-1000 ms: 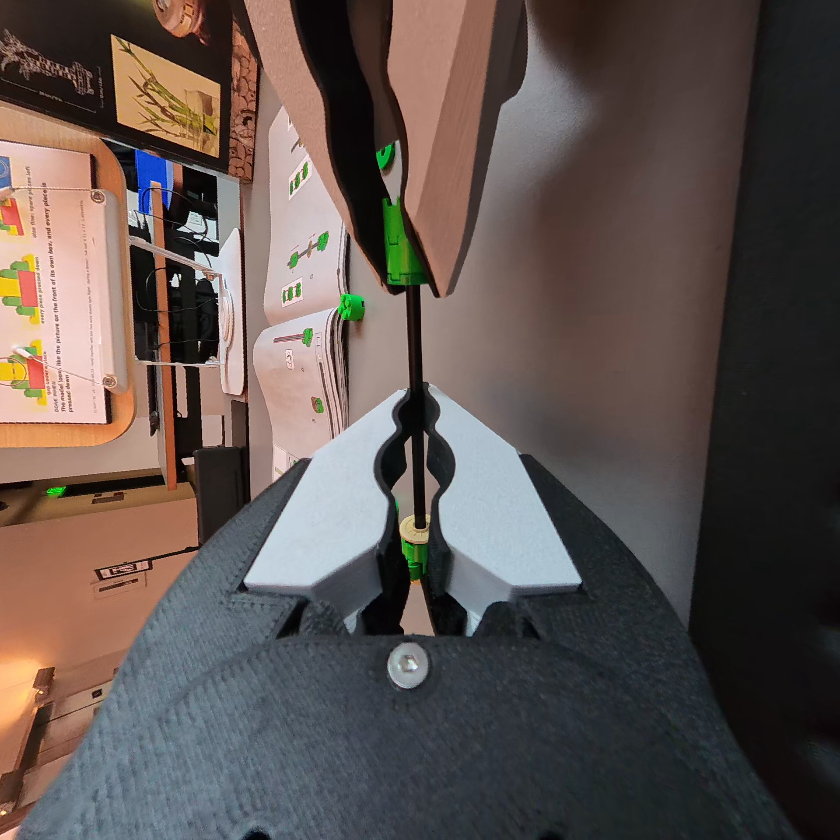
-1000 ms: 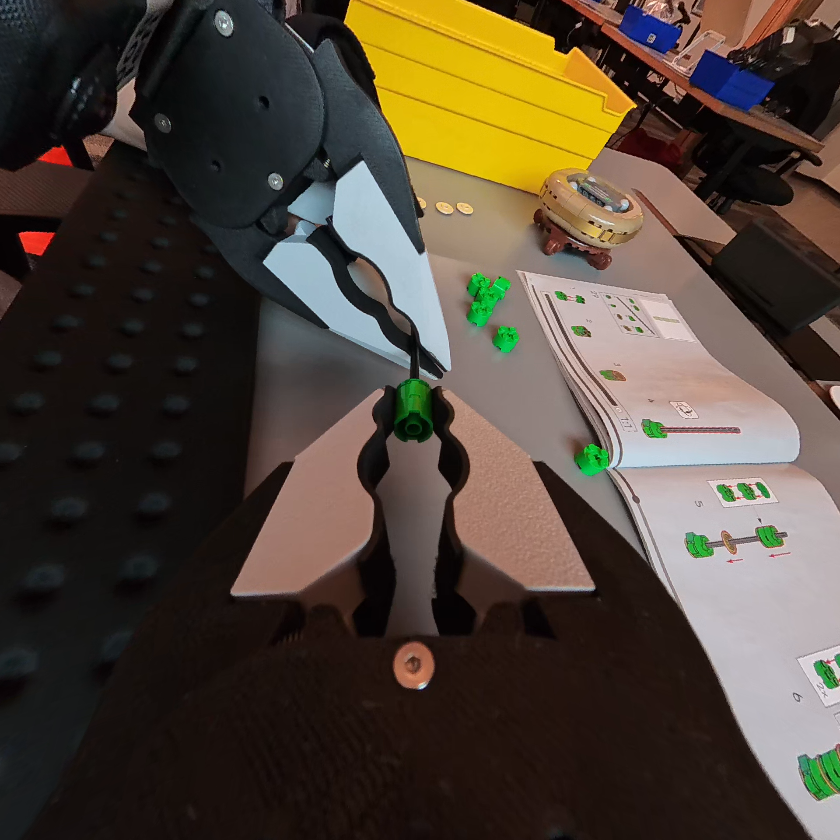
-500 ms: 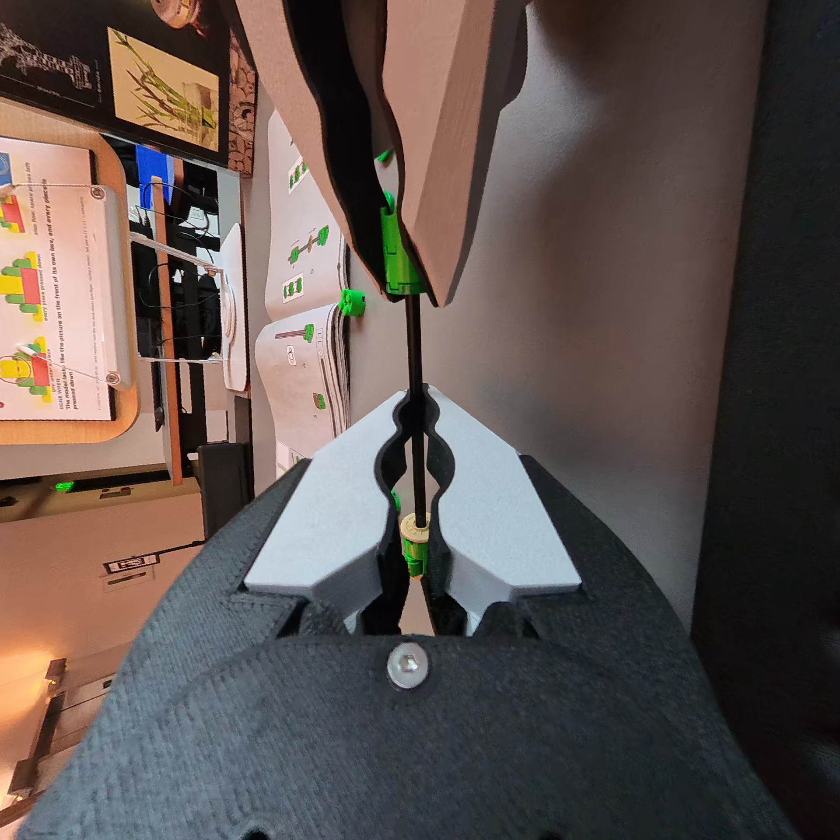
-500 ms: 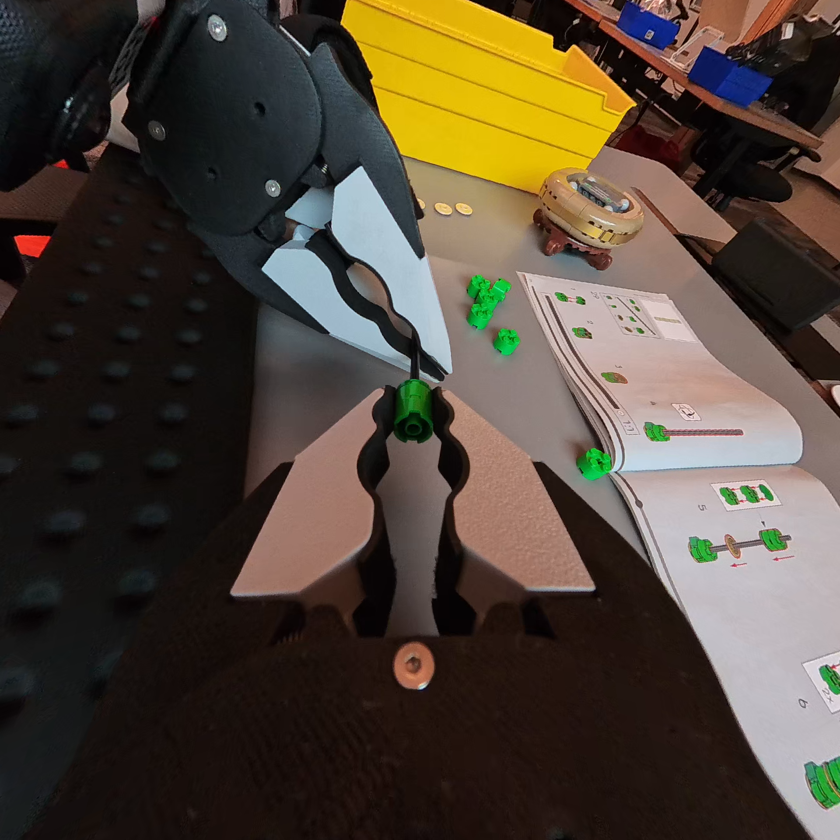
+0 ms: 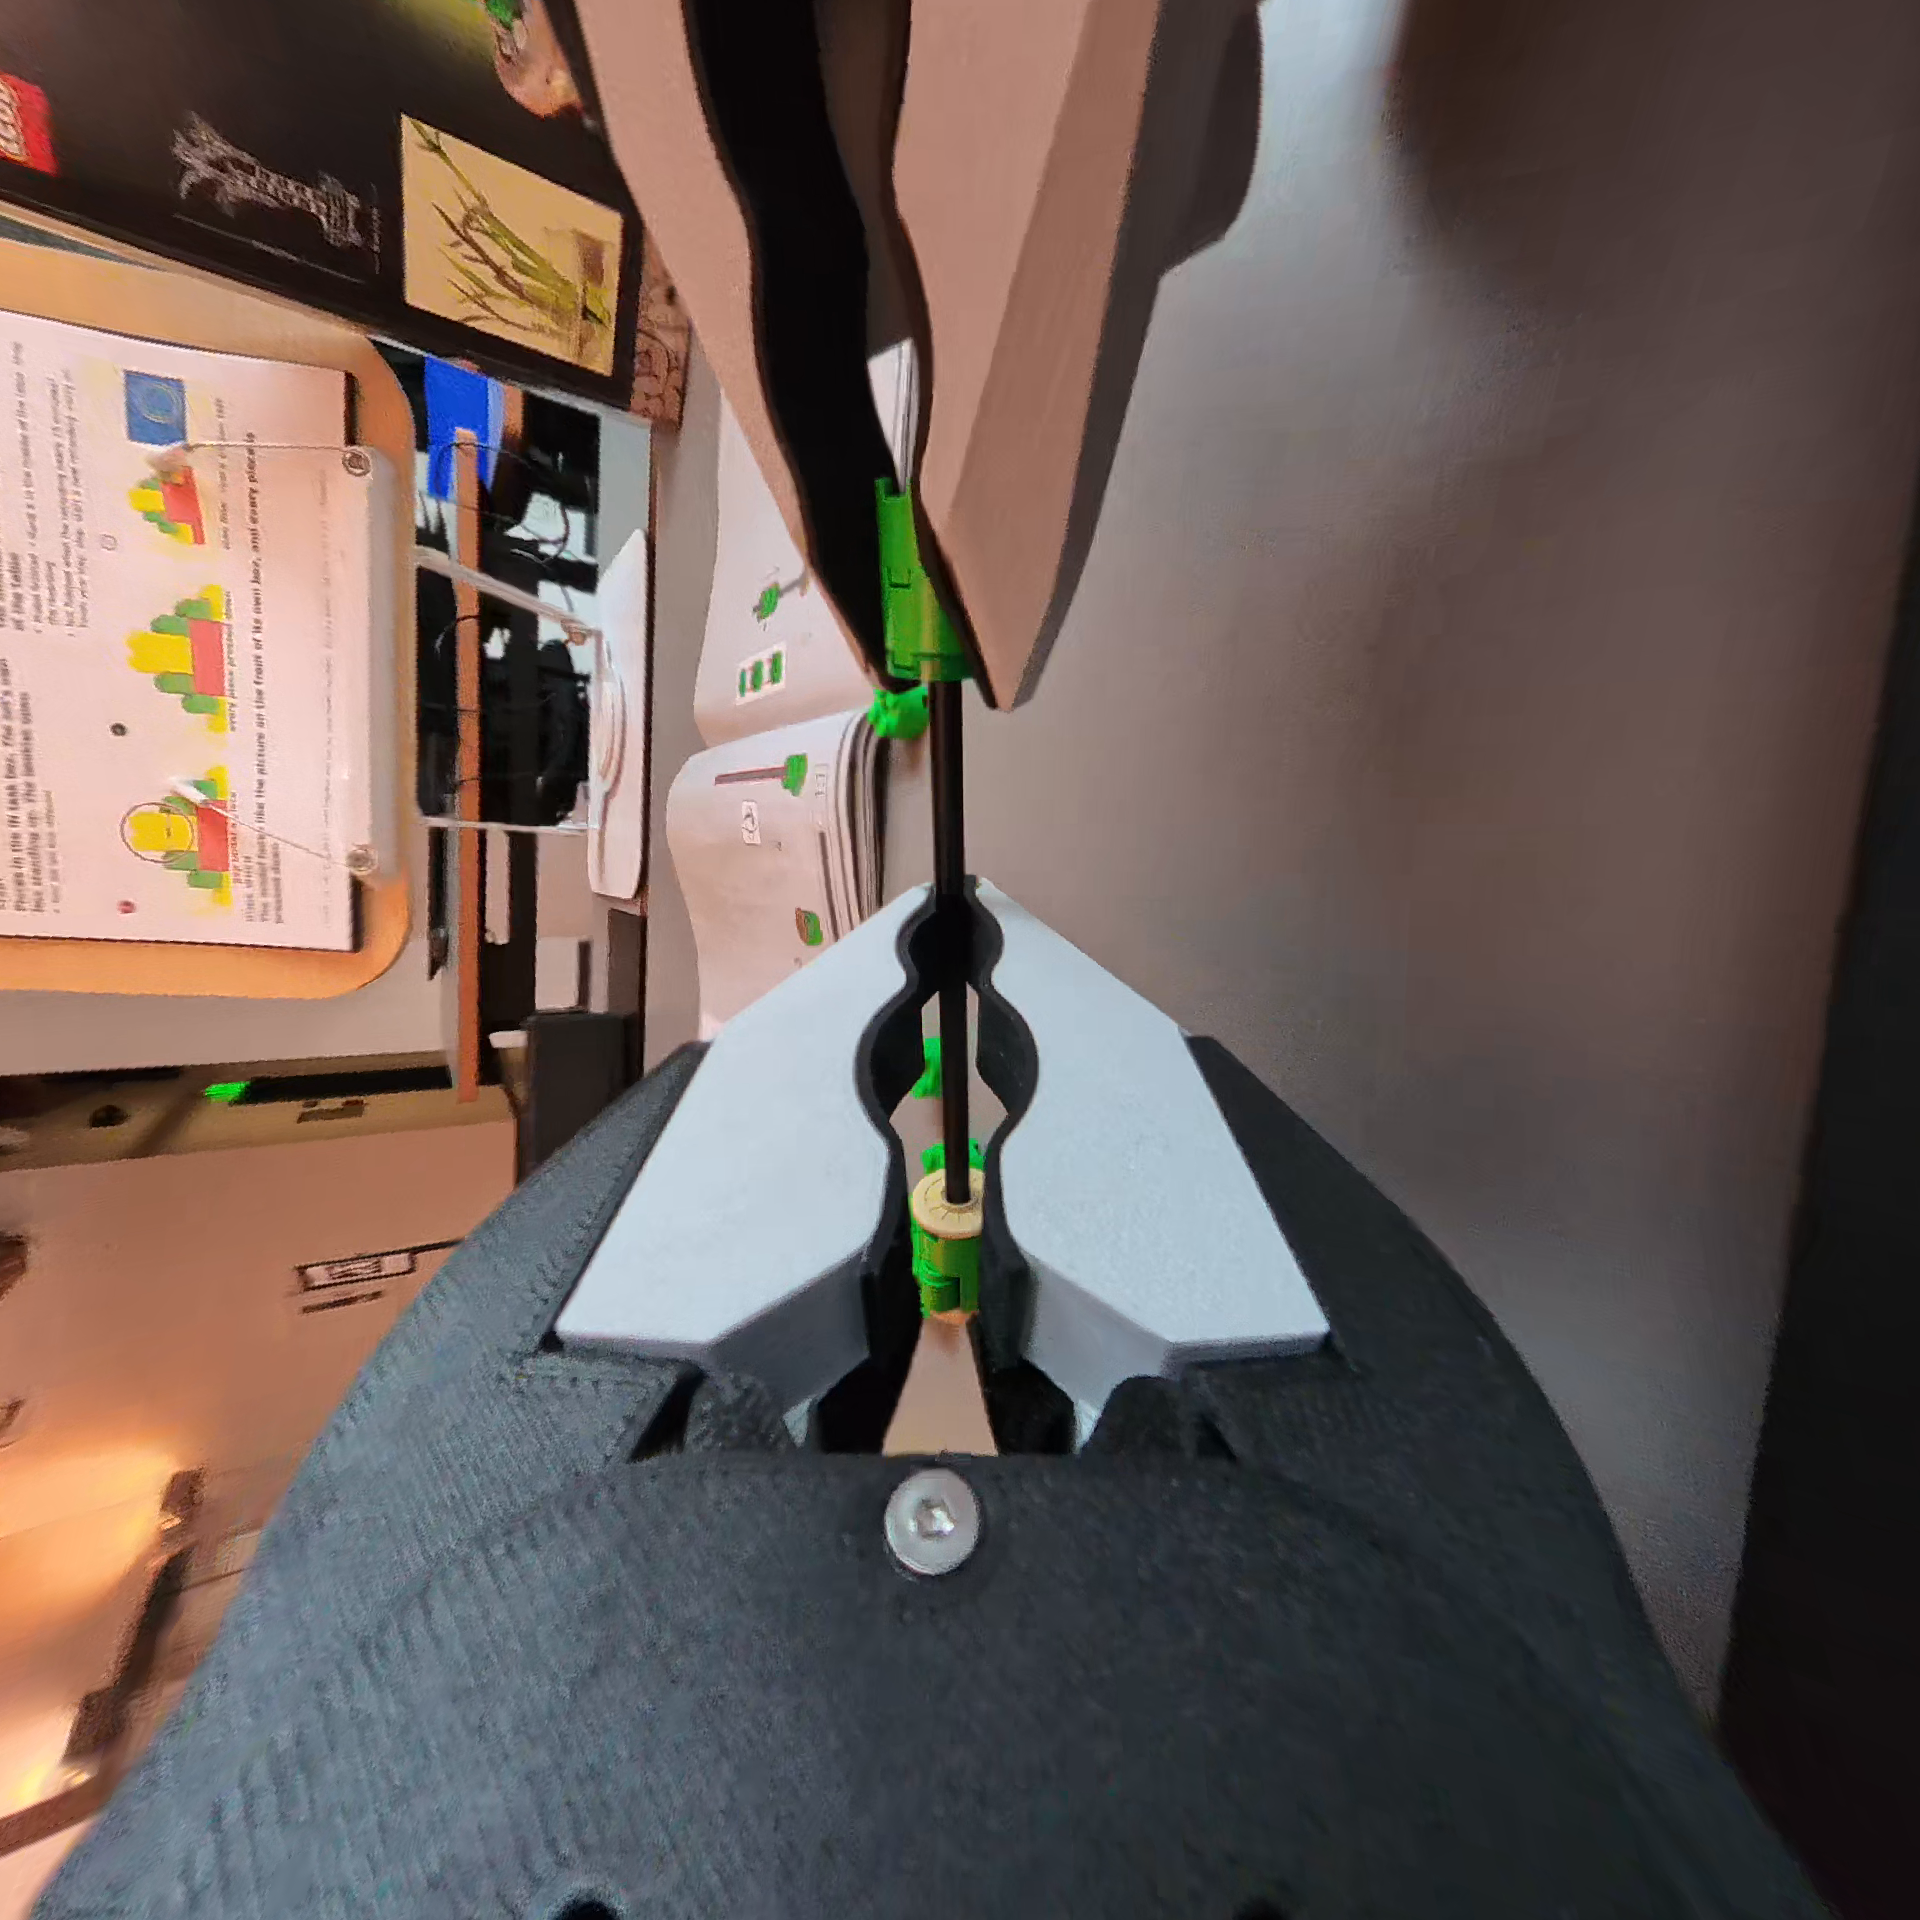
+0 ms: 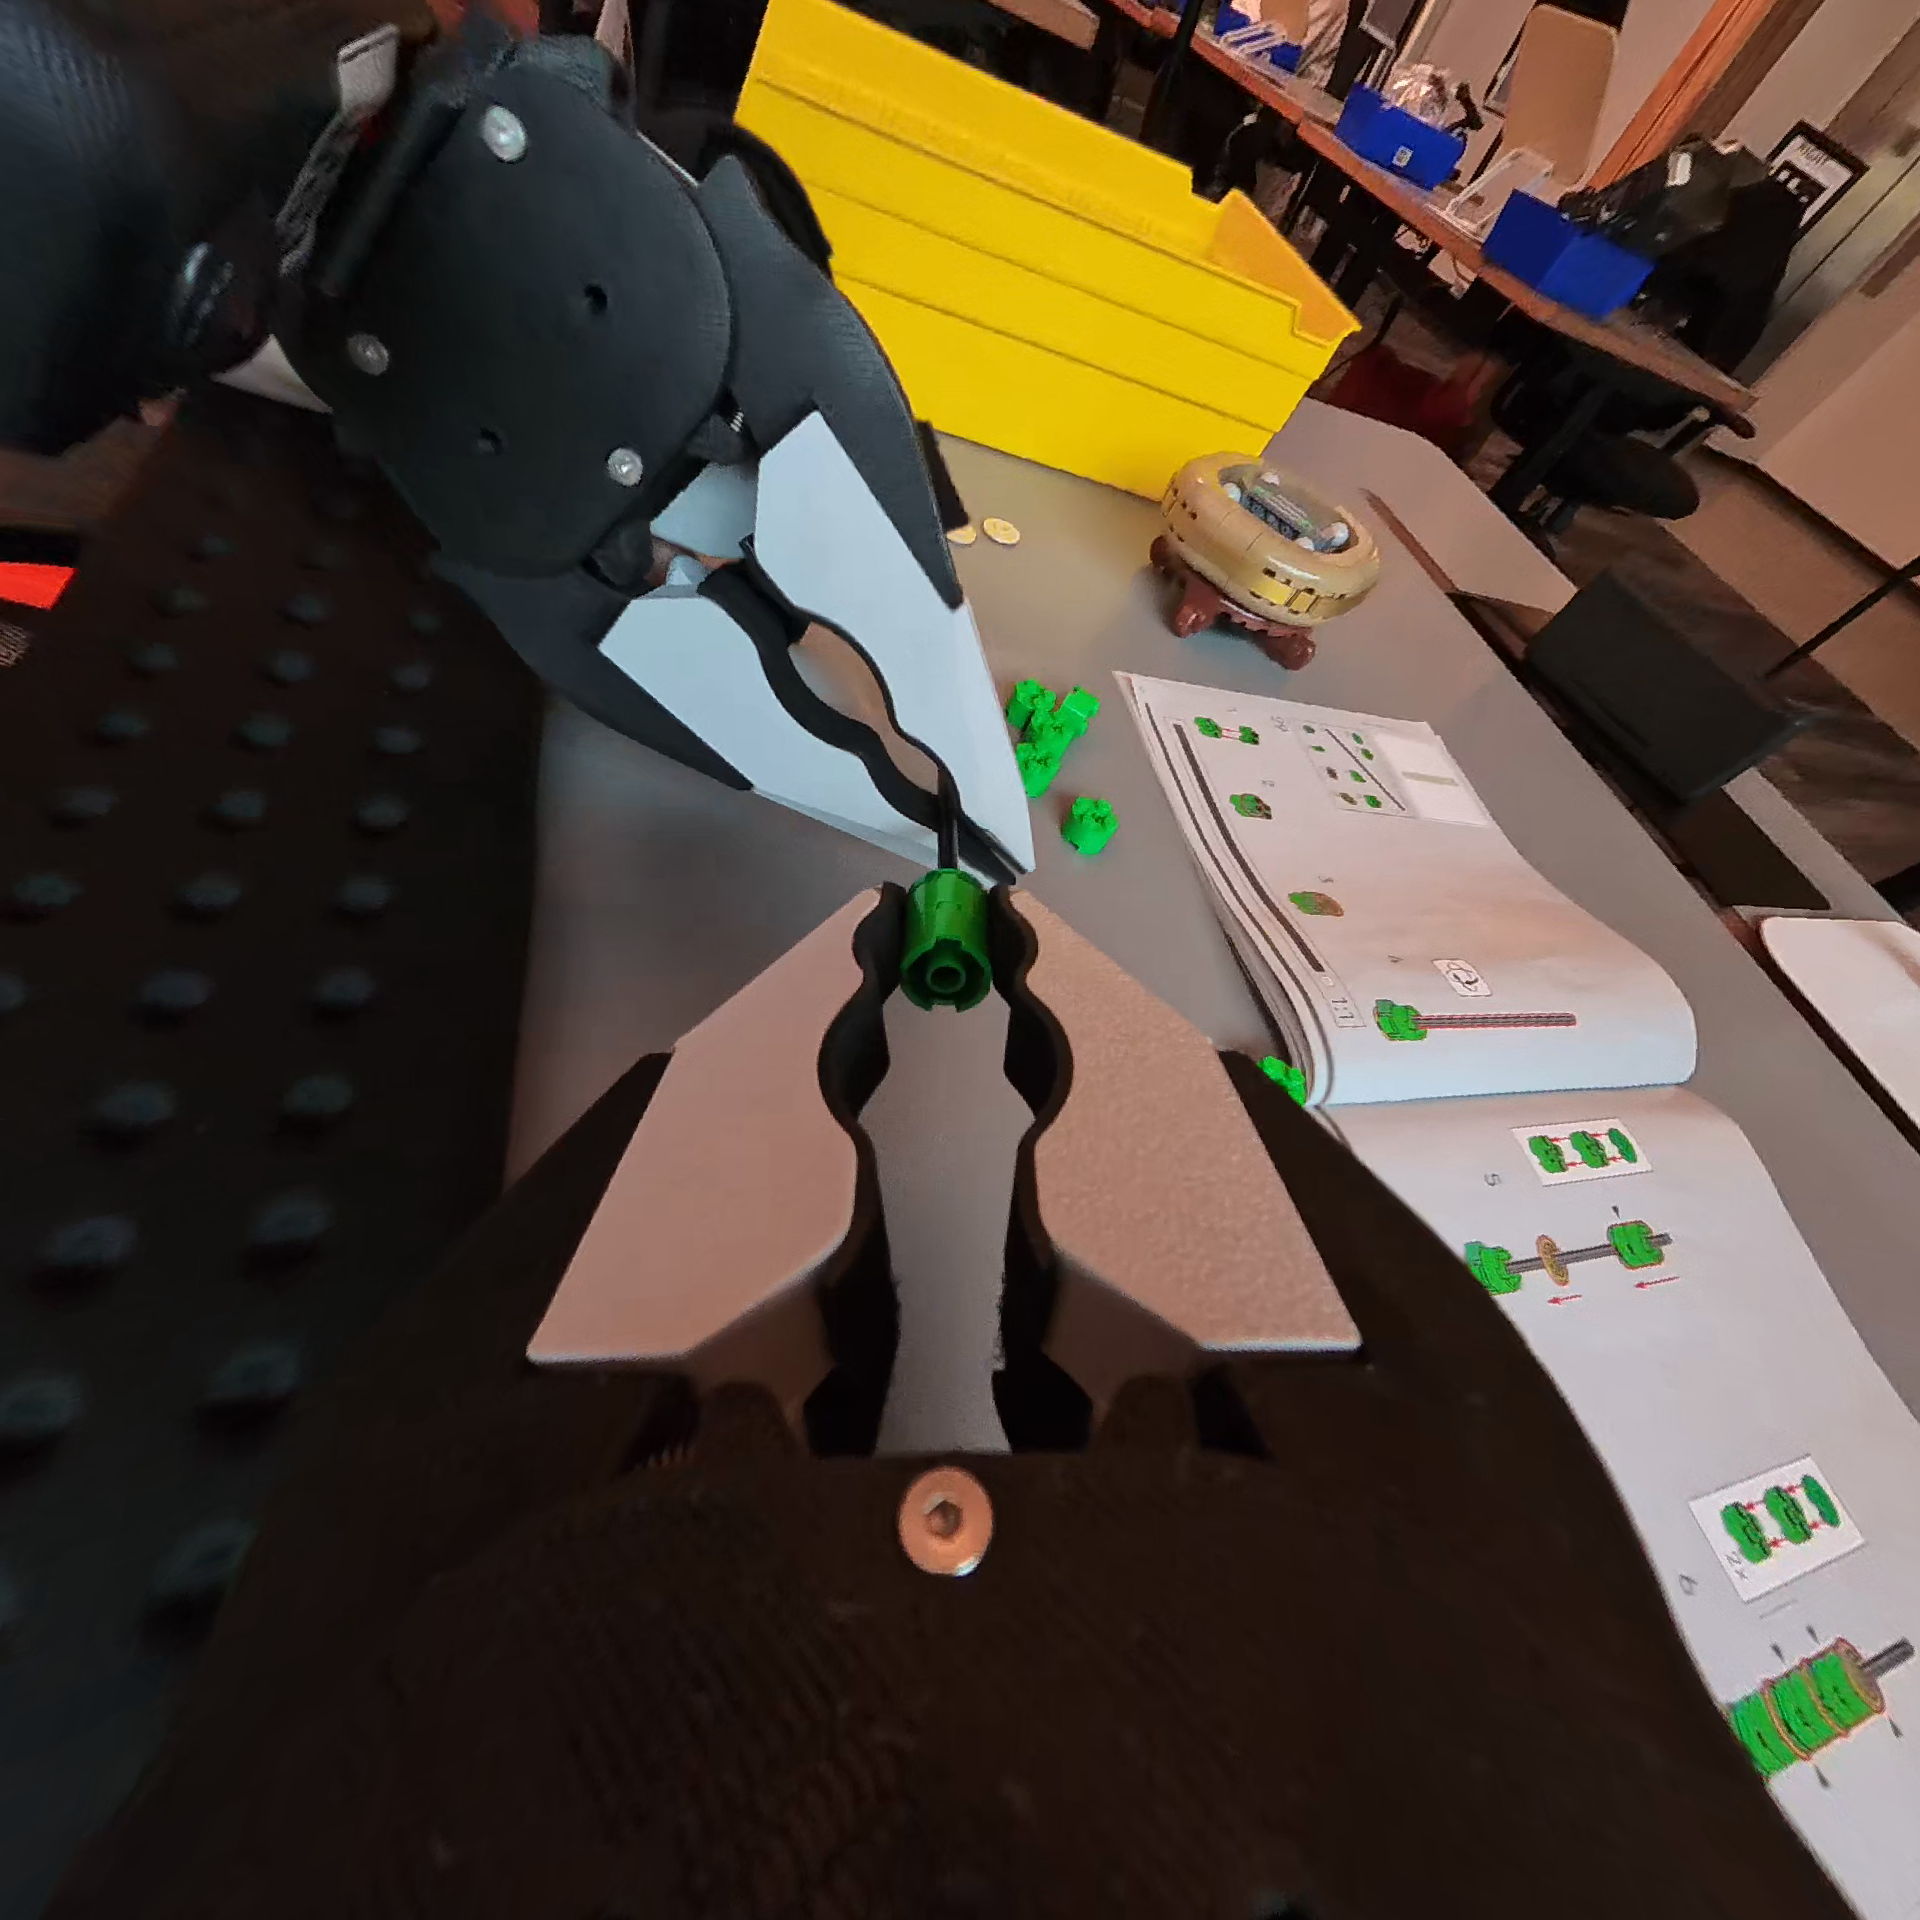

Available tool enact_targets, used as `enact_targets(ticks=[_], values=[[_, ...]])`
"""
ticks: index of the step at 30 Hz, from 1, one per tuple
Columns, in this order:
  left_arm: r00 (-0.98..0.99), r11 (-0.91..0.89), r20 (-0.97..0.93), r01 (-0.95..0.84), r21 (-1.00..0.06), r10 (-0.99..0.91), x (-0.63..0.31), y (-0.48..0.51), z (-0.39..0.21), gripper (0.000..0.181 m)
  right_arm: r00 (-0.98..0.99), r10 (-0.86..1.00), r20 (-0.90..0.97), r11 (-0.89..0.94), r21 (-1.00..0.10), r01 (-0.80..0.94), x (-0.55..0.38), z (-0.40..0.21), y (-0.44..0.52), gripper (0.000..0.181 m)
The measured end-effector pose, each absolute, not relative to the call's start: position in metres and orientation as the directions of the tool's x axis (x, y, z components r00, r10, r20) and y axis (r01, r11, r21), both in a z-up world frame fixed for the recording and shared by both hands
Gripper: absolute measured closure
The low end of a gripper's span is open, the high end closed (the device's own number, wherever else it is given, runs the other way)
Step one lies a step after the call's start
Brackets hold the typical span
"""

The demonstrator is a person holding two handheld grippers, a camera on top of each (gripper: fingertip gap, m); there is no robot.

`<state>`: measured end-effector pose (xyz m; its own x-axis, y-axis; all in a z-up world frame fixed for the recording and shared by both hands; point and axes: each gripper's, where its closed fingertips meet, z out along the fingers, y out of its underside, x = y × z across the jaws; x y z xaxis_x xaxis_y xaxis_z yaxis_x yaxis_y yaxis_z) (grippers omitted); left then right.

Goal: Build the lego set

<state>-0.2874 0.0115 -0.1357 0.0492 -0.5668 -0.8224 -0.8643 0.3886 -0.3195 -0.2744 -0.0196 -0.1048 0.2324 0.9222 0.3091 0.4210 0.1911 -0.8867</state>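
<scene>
Now | green piece (image 6: 943,940) pinched at right gripper (image 6: 940,914) tips | on axle (image 5: 948,800)

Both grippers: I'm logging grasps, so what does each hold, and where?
Left gripper pinches the black axle mid-shaft at its fingertips. Right gripper clamps the green round piece by its sides, threaded on the axle's end.

Grey table (image 6: 727,831): booklet (image 6: 1455,935), green bricks (image 6: 1049,727).

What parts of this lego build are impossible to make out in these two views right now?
- Left wrist view: the far end of the black rod, buried in the green piece between the right gripper fingers.
- Right wrist view: most of the rod, hidden by the left gripper.
- Right wrist view: loose green pieces, too small to tell apart.
</scene>
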Motion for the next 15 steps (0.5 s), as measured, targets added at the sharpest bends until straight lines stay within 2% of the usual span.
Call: enact_targets(ticks=[5, 8, 12, 15], values=[[0.108, 0.388, -0.787, -0.824, -0.413, -0.608, -0.283, 0.013, -0.124, 0.171, 0.202, 0.956, 0.211, 0.116, -0.909, 0.399, -0.270, -0.088, -0.018, 0.166], [0.151, 0.397, -0.791, -0.799, -0.451, -0.593, -0.279, 0.019, -0.106, 0.179, 0.171, 0.972, 0.161, 0.087, -0.924, 0.373, -0.272, -0.063, -0.018, 0.166], [0.200, 0.400, -0.743, -0.739, -0.542, -0.638, -0.271, 0.019, -0.077, 0.181, 0.140, 0.957, 0.253, 0.176, -0.893, 0.415, -0.281, -0.031, -0.010, 0.165], [0.285, 0.371, -0.691, -0.677, -0.636, -0.664, -0.271, 0.026, -0.049, 0.181, 0.106, 0.955, 0.277, 0.211, -0.885, 0.415, -0.284, 0.003, -0.007, 0.142]])
